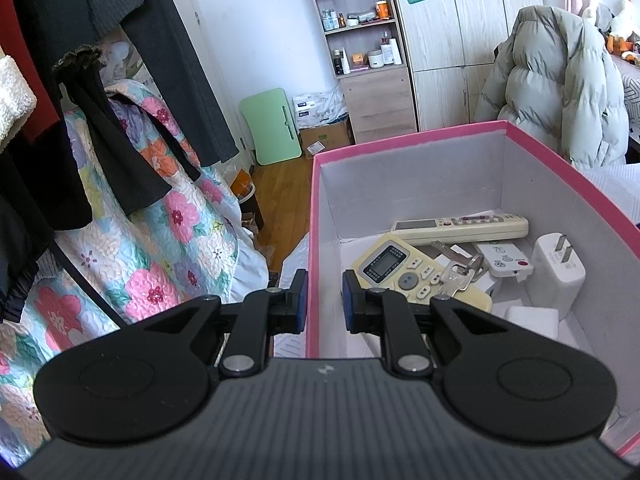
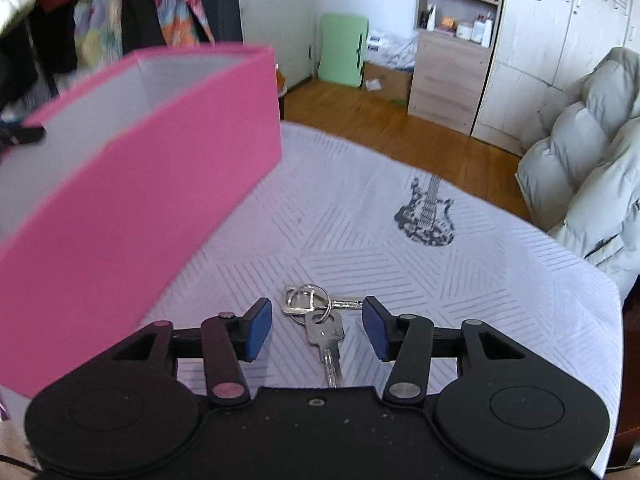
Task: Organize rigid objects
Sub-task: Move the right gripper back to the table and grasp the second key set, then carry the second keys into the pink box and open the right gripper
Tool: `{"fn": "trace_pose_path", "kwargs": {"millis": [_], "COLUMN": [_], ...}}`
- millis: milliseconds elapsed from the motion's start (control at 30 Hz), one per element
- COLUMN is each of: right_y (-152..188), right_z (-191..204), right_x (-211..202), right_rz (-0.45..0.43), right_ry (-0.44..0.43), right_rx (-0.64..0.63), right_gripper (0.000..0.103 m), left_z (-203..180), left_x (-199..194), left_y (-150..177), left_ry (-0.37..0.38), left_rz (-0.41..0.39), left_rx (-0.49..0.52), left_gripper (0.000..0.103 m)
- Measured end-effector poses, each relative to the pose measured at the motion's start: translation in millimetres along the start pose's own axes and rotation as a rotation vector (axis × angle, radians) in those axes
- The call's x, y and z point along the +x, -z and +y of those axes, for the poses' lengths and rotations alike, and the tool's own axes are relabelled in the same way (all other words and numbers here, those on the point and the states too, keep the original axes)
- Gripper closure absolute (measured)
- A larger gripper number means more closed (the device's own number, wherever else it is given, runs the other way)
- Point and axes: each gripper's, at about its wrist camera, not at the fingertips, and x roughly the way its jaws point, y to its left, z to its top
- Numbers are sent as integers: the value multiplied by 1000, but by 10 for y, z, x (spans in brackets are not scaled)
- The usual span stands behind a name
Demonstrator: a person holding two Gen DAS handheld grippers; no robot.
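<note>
A pink box (image 1: 416,138) with white inner walls stands on the patterned tablecloth. Inside lie a long cream remote (image 1: 460,228), a yellowish remote (image 1: 400,270), a bunch of keys (image 1: 456,270), a small white remote (image 1: 506,260) and a white plug charger (image 1: 556,272). My left gripper (image 1: 324,280) straddles the box's near-left wall, one pad outside and one inside, shut on it. In the right wrist view a second set of keys (image 2: 324,330) lies flat on the cloth between the fingers of my right gripper (image 2: 315,303), which is open just above it, pads not touching. The pink box (image 2: 140,184) stands to the left.
The tablecloth (image 2: 400,280) carries a guitar print (image 2: 426,218). A grey puffer jacket (image 2: 588,184) hangs over a chair at the right edge. Hanging clothes and a floral quilt (image 1: 160,240) crowd the left. A shelf unit (image 1: 360,40) and wooden floor lie beyond.
</note>
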Motion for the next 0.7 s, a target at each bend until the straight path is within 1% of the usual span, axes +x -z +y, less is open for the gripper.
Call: {"fn": "trace_pose_path", "kwargs": {"millis": [33, 67, 100, 133, 167, 200, 233, 433, 533, 700], "right_y": [1, -3, -14, -22, -28, -45, -57, -81, -82, -185], "right_z": [16, 7, 24, 38, 54, 53, 47, 28, 97, 207], "right_x": [51, 48, 54, 39, 7, -29, -69, -377, -550, -892], "right_rz": [10, -7, -4, -8, -29, -47, -63, -167, -212, -307], "right_ry": [-4, -25, -50, -55, -53, -55, -63, -106, -115, -179], "right_rx": [-3, -3, -15, -33, -36, -26, -16, 46, 34, 18], "right_gripper": [51, 55, 72, 80, 84, 93, 95, 96, 96, 96], "left_z": [1, -3, -7, -10, -11, -9, -5, -2, -3, -7], "left_x": [6, 10, 13, 11, 11, 11, 11, 11, 12, 20], "left_y": [-4, -8, -9, -5, -2, 0, 1, -5, -9, -13], "left_ry": [-1, -3, -6, -7, -9, -10, -9, -10, -9, -9], "left_rz": [3, 6, 9, 11, 14, 16, 17, 19, 19, 17], "left_rx": [0, 2, 5, 7, 8, 7, 5, 6, 5, 7], "left_gripper": [88, 88, 88, 88, 88, 88, 88, 88, 88, 88]}}
